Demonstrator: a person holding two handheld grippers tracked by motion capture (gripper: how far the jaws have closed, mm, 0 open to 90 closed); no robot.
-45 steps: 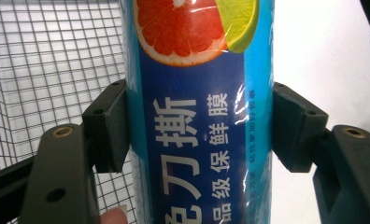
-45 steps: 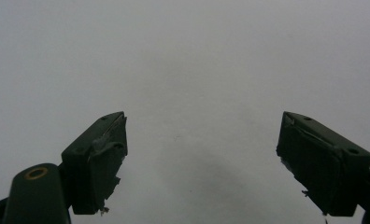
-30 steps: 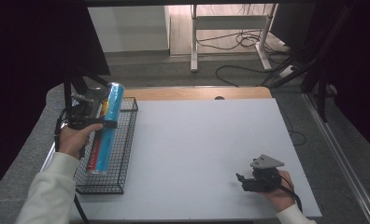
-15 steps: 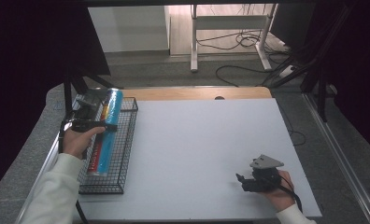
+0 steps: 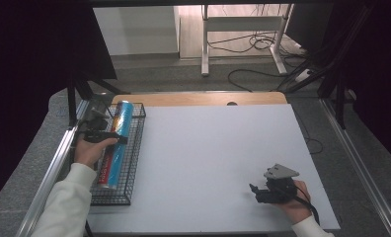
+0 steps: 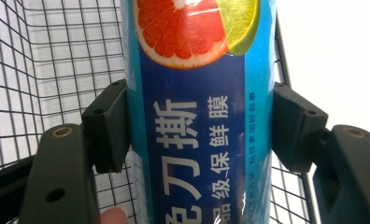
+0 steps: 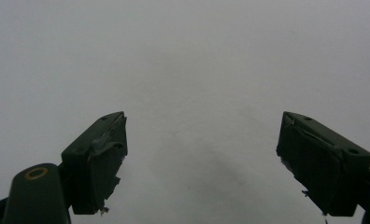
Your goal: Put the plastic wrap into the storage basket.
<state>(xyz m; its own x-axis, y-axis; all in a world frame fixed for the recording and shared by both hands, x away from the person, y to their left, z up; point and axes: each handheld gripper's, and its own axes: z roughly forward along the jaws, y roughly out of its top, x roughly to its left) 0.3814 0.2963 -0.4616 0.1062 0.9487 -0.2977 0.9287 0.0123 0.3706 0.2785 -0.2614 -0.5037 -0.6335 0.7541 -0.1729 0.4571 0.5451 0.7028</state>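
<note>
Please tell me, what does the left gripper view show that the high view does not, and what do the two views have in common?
The left gripper view shows the roll's label up close: a cut grapefruit picture, white Chinese characters, and the two pads pressing on its sides. The high view adds the whole white table, the right gripper resting low near its right corner, and the floor cables beyond. Both show the blue roll held by the left gripper over the black wire basket.
</note>
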